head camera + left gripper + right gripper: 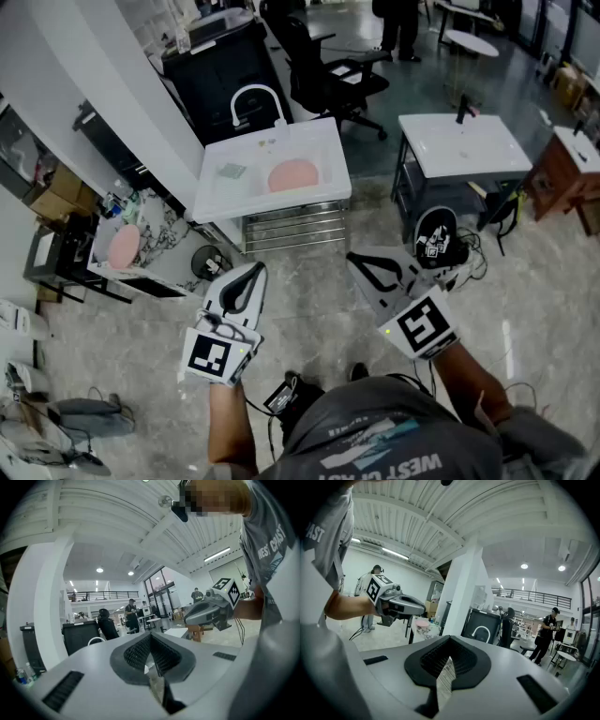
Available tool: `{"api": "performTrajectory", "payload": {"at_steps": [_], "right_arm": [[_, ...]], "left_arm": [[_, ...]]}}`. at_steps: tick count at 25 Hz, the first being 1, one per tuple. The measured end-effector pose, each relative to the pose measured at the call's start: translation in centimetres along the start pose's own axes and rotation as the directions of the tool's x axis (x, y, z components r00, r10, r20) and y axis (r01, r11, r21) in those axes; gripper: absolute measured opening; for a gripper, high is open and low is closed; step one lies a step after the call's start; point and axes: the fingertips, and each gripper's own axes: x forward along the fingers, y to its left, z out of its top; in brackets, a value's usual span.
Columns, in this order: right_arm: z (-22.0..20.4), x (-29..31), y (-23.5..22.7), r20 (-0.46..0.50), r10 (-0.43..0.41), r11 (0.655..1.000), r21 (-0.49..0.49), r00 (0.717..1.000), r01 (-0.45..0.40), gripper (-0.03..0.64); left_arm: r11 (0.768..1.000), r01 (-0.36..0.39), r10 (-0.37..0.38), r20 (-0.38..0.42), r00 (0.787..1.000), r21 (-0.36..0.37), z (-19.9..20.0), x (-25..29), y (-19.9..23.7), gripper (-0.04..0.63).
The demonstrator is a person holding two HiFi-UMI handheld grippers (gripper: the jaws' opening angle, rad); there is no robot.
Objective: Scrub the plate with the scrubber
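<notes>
Two grippers inspected: the left gripper [247,280] and right gripper [367,269] both have jaws together, holding nothing, well apart from the sink [214,199]. We judge the task not begun. The plate [293,174] lies in the basin, and the likely scrubber [231,171] rests beside it, untouched. Pickup and scrubbing remain.

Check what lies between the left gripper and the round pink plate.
Head view: bare grey marbled floor, then the white sink's metal rails and front rim, before the round pink plate.
</notes>
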Motion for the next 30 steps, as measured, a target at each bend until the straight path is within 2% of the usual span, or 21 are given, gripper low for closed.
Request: {"api": "performTrajectory", "payload": {"at_steps": [15, 30], "right_arm": [[-0.6, 0.3, -0.9, 0.003, 0.009, 1.0, 0.008, 1.0, -0.009, 0.029], [-0.6, 2.3, -1.7, 0.025, 0.037, 0.999, -0.01, 0.999, -0.036, 0.029]], "left_arm": [[1.0, -0.005, 0.005, -0.003, 1.0, -0.005, -0.1, 0.9, -0.1, 0.002], [0.998, -0.058, 0.058, -0.023, 0.998, -0.014, -0.4, 1.0, 1.2, 0.003]]}}
